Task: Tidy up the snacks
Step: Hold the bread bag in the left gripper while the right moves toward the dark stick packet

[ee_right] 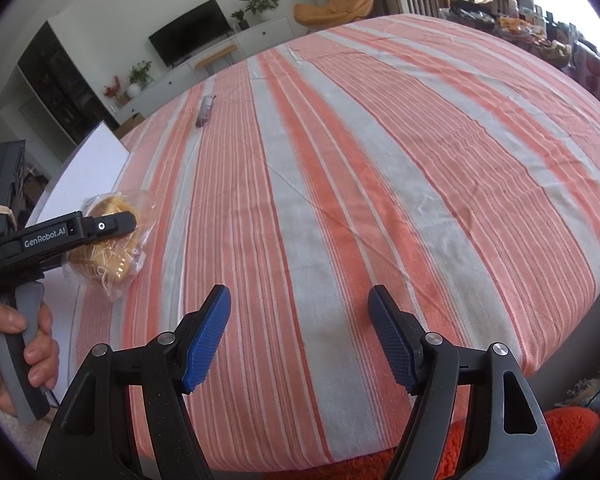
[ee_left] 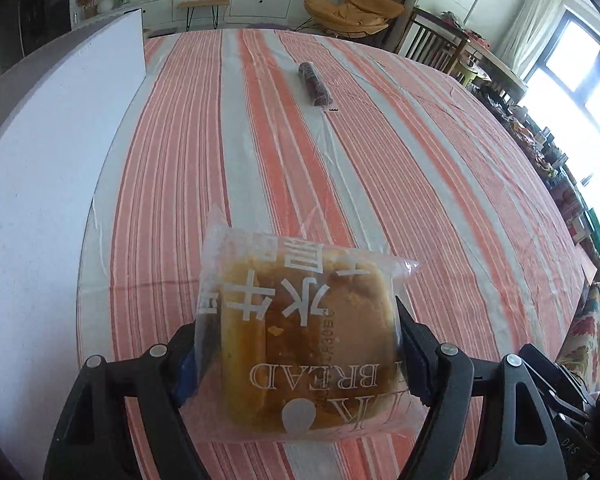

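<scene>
bread packet clamped in left gripper above striped tablecloth near white board, right gripper spread wide and holding nothing, dark wrapped snack roll lying far across the cloth, apparently unsorted, so organizing seemingly midway.

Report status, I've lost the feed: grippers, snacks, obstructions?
Left hand-held gripper shut on bread packet. Right hand-held gripper open. Dark snack roll far across table.

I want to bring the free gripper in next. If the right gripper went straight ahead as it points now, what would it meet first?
Probably only the striped tablecloth: the open right gripper points along bare cloth. The dark snack stick and bagged bread sit left of its line. Depth is uncertain.
</scene>
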{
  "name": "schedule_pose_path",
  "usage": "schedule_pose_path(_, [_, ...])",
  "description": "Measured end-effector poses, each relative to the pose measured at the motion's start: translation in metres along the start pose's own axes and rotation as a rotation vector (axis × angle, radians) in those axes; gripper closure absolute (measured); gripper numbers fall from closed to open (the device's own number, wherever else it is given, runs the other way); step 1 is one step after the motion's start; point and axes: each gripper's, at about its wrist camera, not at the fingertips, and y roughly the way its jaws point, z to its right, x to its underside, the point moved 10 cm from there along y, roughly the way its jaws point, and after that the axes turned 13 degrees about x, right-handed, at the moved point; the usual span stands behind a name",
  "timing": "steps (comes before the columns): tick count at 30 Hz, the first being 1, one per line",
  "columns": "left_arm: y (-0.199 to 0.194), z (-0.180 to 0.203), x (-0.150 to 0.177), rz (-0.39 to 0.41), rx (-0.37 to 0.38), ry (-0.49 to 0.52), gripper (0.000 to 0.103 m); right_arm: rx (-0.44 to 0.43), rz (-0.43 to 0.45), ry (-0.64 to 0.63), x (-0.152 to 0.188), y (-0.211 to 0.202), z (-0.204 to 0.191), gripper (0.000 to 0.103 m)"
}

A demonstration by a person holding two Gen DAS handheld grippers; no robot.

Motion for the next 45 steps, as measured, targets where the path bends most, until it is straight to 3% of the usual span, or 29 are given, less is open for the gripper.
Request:
schedule_pose_path(2, [0.000, -0.001, 0.004, 0.027, -0.007, 0.029, 0.014, 0.005, 0.000, -0.004, 0.000, 0.000, 0.000, 0.029])
schedule_pose_path(4, [0.004, -0.002, 0.004, 0.033, -0.061, 0.083, 0.003, 0.011, 0.000, -0.009, 0.000, 0.000, 0.000, 0.029])
schedule_pose_path(6, [0.010, -0.002, 0.002, 0.037, -0.081, 0.111, 0.000, 0.015, -0.001, -0.013, 0.000, 0.001, -0.001, 0.029])
schedule_pose_path(12, [0.014, 0.001, -0.002, 0.072, -0.126, 0.187, 0.000, 0.029, -0.002, -0.026, 0.001, 0.002, -0.001, 0.029])
schedule_pose_path(25, [0.017, 0.001, -0.007, 0.067, -0.124, 0.175, 0.000, 0.036, -0.002, -0.035, 0.002, 0.002, -0.002, 0.028])
schedule_pose_path(35, [0.017, 0.001, -0.007, 0.068, -0.124, 0.174, 0.000, -0.020, -0.044, -0.004, -0.002, 0.002, 0.000, 0.027])
schedule_pose_path(38, [0.017, 0.001, -0.007, 0.068, -0.124, 0.175, 0.000, -0.027, -0.066, -0.015, -0.023, 0.005, 0.003, 0.027])
schedule_pose_path(42, [0.015, 0.001, -0.007, 0.071, -0.125, 0.172, 0.000, 0.010, -0.039, -0.097, -0.085, 0.015, -0.005, 0.027])
schedule_pose_path(45, [0.015, 0.001, -0.007, 0.072, -0.125, 0.171, 0.000, 0.016, -0.079, -0.179, -0.126, 0.041, -0.030, 0.027])
